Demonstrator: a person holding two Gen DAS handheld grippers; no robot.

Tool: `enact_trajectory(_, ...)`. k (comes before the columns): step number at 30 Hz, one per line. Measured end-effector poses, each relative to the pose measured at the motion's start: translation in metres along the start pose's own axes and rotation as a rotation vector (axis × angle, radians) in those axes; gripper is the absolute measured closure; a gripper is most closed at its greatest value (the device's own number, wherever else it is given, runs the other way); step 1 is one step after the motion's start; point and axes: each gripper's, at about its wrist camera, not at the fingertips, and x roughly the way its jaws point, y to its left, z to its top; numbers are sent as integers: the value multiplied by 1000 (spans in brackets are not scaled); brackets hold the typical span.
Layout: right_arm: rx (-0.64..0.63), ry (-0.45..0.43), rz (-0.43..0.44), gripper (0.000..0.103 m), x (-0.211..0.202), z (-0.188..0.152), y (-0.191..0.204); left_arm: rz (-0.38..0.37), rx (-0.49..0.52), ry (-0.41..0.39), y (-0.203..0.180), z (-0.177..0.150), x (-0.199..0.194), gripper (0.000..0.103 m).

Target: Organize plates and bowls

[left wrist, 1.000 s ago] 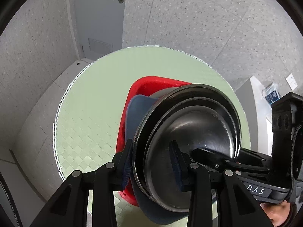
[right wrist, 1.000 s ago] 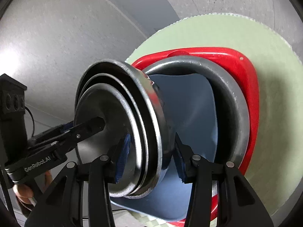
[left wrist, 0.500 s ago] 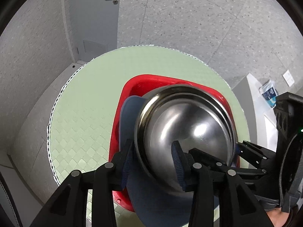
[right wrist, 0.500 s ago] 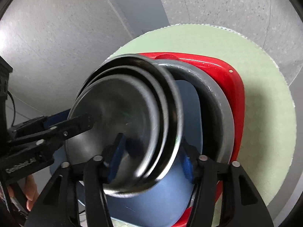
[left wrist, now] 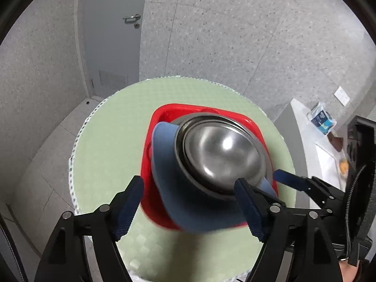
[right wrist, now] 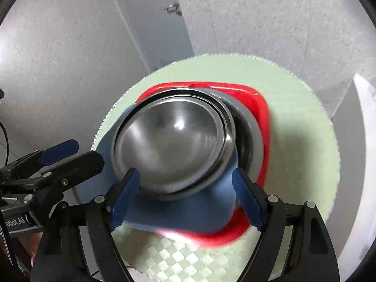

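Steel bowls (left wrist: 221, 155) were left nested on the blue plate (left wrist: 164, 155) (red tray (left wrist: 249, 122) underneath); left gripper (left wrist: 188, 209) and right gripper (right wrist: 185, 199) had just been opened wide, empty, best backed off straight.

Ahead of my jaws, nested bowls (left wrist: 221, 155) sit upside down on a plate (left wrist: 164, 164), in a tray (left wrist: 249, 122) on the tabletop (left wrist: 110, 141).

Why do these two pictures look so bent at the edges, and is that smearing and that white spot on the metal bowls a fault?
Both wrist views use fisheye lenses, so walls curve and corners go black. In the right wrist view the steel bowls and red tray smear from motion; the left wrist view blurs less. The white spot on the bowls is glare from room light.
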Motion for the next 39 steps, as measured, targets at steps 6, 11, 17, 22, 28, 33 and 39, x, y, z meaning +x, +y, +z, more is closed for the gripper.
enact_trajectory(6, 2, -79, -46, 18, -47, -37, 13, 22, 21, -57, -6, -42, -40, 18)
enact_trajectory(11, -24, -123, -84, 17, -82, -66, 21, 11, 11, -93, -14, -88, -72, 16)
enact_trajectory(17, -30, -166, -98, 14, -126, -113, 18, 21, 19, -135, -25, -144, -118, 14)
enact_trajectory(22, -19, -198, -117, 12, -170, -163, 17, 26, 32, -176, -42, -207, -166, 9)
enact_trajectory(28, -12, -228, -119, 12, -218, -228, 15, 45, 48, -215, -64, -284, -220, 6)
enact_trajectory(33, -2, -265, -119, 10, -259, -280, 17, 103, 71, -306, -87, -352, -274, 1)
enact_trajectory(39, 19, -308, -112, 9, -304, -326, 25, 142, 128, -363, -110, -418, -329, 1)
